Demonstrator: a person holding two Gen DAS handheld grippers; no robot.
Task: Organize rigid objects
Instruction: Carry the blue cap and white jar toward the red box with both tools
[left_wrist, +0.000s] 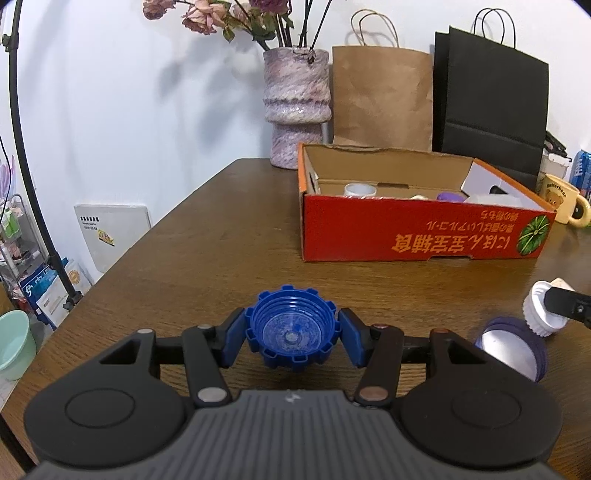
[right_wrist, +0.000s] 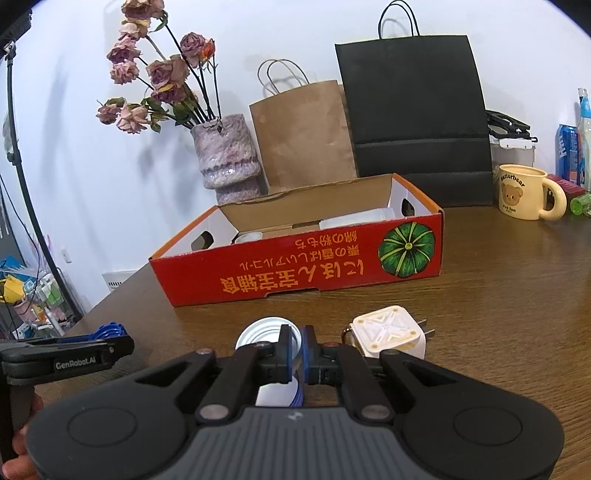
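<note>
1. Progress looks partial to us: the red box (left_wrist: 424, 229) at the back of the bench (left_wrist: 207, 236) already holds a few small things, among them a white tub (left_wrist: 360, 190) and a purple piece (left_wrist: 451, 196), though we cannot tell what each one is

2. Our left tool (left_wrist: 292, 332) is closed on the blue cap (left_wrist: 291, 330); its blue pads (left_wrist: 236, 332) press the cap's notched rim from both sides, open side facing up, low over the bench and well short of the box

3. Our right tool (right_wrist: 295, 354) has its jaws drawn almost together, and they appear to pinch the thin rim of the round purple lid (right_wrist: 266, 332) with the silvery inside; we judge that it holds the lid by its edge

4. Things left outside the box, as far as we see: the blue cap, the purple lid, a white ribbed cap (left_wrist: 543, 314) beside the lid, and a white plug adapter (right_wrist: 388, 334) lying just right of the right tool

5. We judge the step in hand to be carrying the cap and the lid over to the box; after that the white cap and the adapter remain to be picked up

6. The mug (right_wrist: 524, 192), vase (right_wrist: 225, 155) and paper bags (right_wrist: 306, 136) stand behind the box and seem no part of the sorting
</note>
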